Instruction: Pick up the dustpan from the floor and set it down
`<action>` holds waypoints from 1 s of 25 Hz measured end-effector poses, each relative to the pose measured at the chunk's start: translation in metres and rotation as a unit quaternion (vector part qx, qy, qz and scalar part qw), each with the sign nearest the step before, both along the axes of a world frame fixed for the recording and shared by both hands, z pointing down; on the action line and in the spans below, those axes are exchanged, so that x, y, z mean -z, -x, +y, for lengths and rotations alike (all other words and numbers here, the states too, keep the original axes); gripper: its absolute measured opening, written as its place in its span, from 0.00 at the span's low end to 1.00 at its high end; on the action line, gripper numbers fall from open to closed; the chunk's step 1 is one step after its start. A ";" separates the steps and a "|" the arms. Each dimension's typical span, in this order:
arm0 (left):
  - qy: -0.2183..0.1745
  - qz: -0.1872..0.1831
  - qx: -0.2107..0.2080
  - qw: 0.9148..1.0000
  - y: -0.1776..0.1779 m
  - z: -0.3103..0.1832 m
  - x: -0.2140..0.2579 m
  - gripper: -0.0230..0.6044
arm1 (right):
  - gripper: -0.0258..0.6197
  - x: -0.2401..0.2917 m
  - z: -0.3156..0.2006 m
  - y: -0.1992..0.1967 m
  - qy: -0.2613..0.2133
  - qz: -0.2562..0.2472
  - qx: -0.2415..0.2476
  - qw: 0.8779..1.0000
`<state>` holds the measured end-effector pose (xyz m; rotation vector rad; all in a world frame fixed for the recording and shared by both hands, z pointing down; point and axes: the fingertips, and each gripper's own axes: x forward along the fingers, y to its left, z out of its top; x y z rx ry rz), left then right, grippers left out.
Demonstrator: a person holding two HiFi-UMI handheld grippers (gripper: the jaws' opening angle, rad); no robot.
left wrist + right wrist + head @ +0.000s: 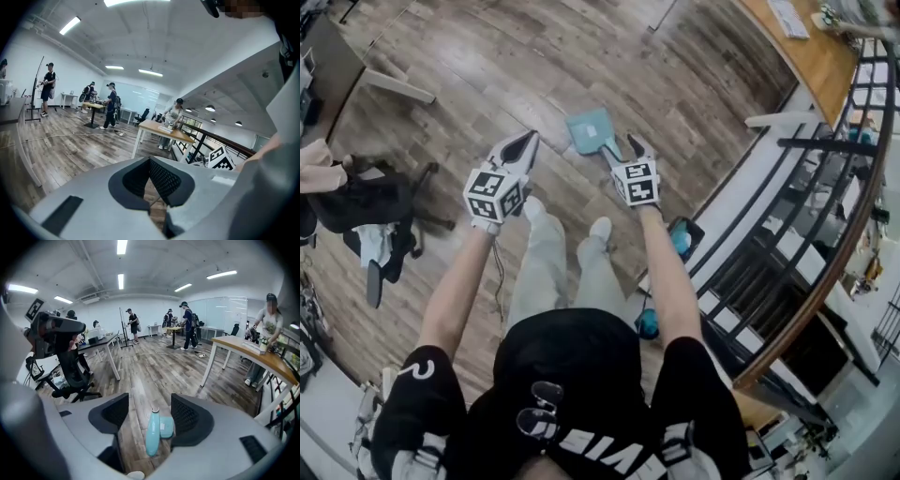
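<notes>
- A flat teal plastic dustpan [591, 131] lies on the grey-brown wood-plank floor [487, 66], its rounded handle [152, 434] pointing back toward the person's feet.
- The right tongs [150, 413] stand wide open low over the floor. Their dark ribbed pads [185, 416] flank the smooth handle without pressing on it, and the handle sits nearer the right-hand pad.
- The left tongs [150, 161], just beside, hold nothing, their tips drawn together to a point above bare boards.

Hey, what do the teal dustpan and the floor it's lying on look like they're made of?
Dustpan: likely moulded plastic, smooth, uniform pale teal with a soft sheen. Floor: wood-look planks, grey-brown grain and seams; real wood or laminate, can't tell.
</notes>
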<state>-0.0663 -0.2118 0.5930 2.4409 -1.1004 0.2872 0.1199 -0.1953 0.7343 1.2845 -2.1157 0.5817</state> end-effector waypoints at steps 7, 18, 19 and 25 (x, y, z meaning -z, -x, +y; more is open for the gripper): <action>0.014 0.014 -0.002 1.000 0.000 -0.024 -0.041 0.03 | 0.47 -0.084 -0.013 -0.001 0.056 0.021 -0.012 0.998; 0.054 0.008 0.004 0.998 0.025 -0.034 -0.099 0.03 | 0.46 -0.155 -0.024 -0.005 0.115 0.036 -0.056 0.991; 0.057 0.007 0.003 0.998 0.027 -0.033 -0.102 0.03 | 0.42 -0.160 -0.025 -0.006 0.120 0.042 -0.060 0.990; 0.070 0.002 -0.001 0.998 0.035 -0.025 -0.119 0.03 | 0.24 -0.172 -0.028 0.000 0.139 0.070 -0.058 0.986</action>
